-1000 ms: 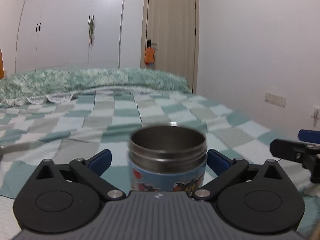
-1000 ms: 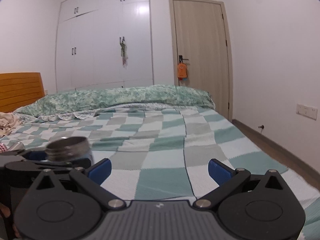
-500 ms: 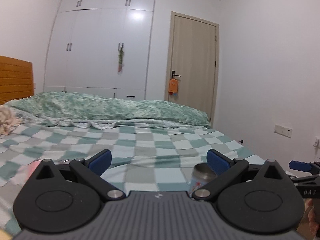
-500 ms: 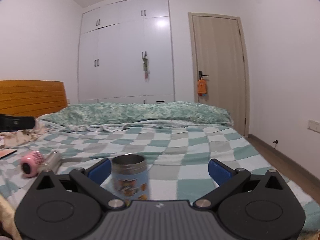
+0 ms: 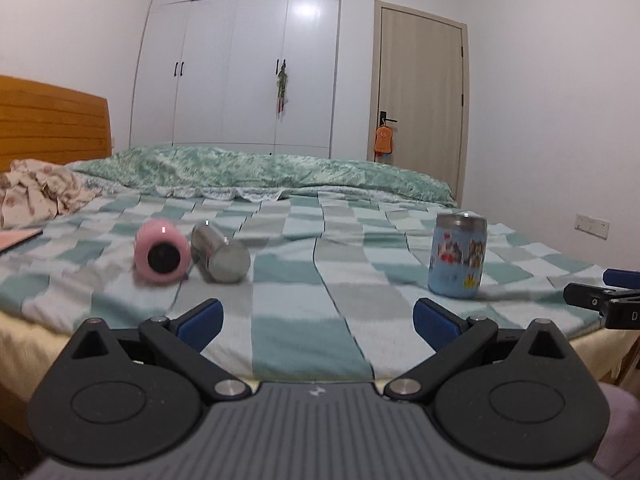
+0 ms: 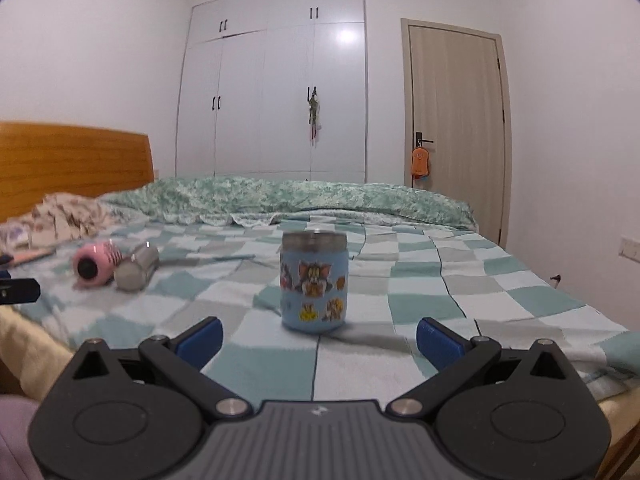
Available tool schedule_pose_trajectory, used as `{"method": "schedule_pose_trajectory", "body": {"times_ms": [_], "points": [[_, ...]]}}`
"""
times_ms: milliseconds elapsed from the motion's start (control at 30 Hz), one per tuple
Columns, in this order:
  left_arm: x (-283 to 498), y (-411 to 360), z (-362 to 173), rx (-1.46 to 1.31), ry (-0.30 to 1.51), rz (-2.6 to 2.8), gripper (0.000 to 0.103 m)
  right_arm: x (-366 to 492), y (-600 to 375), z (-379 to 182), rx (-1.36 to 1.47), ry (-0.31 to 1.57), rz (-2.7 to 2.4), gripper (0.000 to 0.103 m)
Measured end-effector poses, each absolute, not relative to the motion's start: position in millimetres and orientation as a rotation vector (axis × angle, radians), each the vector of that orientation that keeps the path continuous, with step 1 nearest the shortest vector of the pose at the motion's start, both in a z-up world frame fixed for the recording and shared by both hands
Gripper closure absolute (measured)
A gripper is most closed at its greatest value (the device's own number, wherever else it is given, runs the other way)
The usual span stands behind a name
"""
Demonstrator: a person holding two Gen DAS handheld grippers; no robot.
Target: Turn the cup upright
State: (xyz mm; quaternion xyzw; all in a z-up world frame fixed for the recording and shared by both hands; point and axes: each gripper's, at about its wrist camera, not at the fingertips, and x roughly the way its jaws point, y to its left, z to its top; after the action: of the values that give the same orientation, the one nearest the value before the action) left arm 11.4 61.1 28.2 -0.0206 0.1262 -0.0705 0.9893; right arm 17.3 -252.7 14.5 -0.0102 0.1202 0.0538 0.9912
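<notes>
A blue cartoon-print cup (image 6: 313, 281) with a steel rim stands upright on the checked bedspread; it also shows at the right of the left wrist view (image 5: 457, 255). My left gripper (image 5: 318, 320) is open and empty, back from the bed edge, with the cup ahead to its right. My right gripper (image 6: 319, 338) is open and empty, with the cup a short way in front of it. A pink cup (image 5: 161, 250) and a steel cup (image 5: 219, 253) lie on their sides to the left.
The bed (image 5: 304, 320) has a green quilt (image 5: 260, 172) bunched at the far side and clothes (image 5: 36, 192) at the left by the wooden headboard (image 5: 52, 124). A wardrobe and a door stand behind. The right gripper's tip (image 5: 600, 300) shows at the right edge.
The left gripper let go of the blue cup and pulled back and to the left. Both grippers have drawn away from the bed. The cup stays upright.
</notes>
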Motion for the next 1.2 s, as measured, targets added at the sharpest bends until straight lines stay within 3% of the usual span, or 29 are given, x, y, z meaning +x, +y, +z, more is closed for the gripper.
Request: {"method": "schedule_pose_trajectory", "body": {"times_ms": [300,1200], "points": [[11,53,-5,-0.037,0.247,-0.093,0.0,6,-247,-11,-0.05,0.232,0.103,0.0],[-4,44,-7,-0.009,0.152,-0.094,0.0,-8,-252,-13,-0.033,0.103,0.107,0.0]]}}
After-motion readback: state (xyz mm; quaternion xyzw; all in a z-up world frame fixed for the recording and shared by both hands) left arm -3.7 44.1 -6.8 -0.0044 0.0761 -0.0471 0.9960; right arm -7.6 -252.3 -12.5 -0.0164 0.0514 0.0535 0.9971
